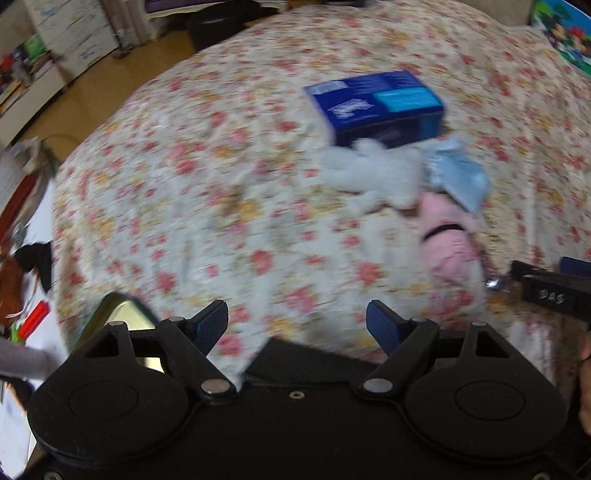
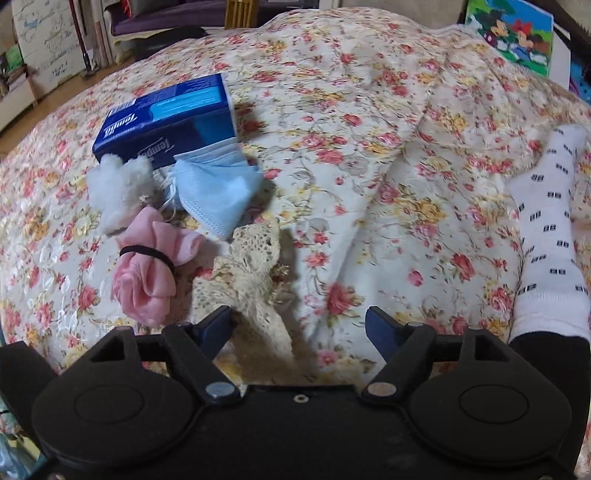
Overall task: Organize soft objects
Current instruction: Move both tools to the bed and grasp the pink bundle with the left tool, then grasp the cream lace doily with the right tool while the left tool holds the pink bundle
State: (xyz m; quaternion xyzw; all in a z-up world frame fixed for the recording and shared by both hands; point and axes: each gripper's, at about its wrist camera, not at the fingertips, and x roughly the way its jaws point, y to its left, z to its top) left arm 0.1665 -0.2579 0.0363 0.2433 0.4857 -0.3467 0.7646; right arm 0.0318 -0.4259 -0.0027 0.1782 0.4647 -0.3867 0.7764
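Observation:
On the flowered bedspread (image 2: pixel 369 177) lie a blue tissue box (image 2: pixel 166 122), a white fluffy piece (image 2: pixel 118 184), a light blue face mask (image 2: pixel 214 188), a pink cloth tied with a black hair band (image 2: pixel 147 273) and a cream lace strip (image 2: pixel 243 273). A white sock with black marks (image 2: pixel 550 229) lies at the right. My right gripper (image 2: pixel 297 326) is open above the bedspread, and the lace strip's near end runs past its left finger. In the blurred left wrist view, my left gripper (image 1: pixel 297 323) is open and holds nothing, left of the pink cloth (image 1: pixel 447 240) and the box (image 1: pixel 373 105).
A gold tin (image 1: pixel 122 314) sits under the left gripper's left side, near the bed's edge. Floor and white cabinets (image 1: pixel 74 40) lie beyond the bed on the left. A colourful cartoon picture (image 2: pixel 517 33) stands at the far right. The right gripper's black body (image 1: pixel 554 291) shows at that view's right edge.

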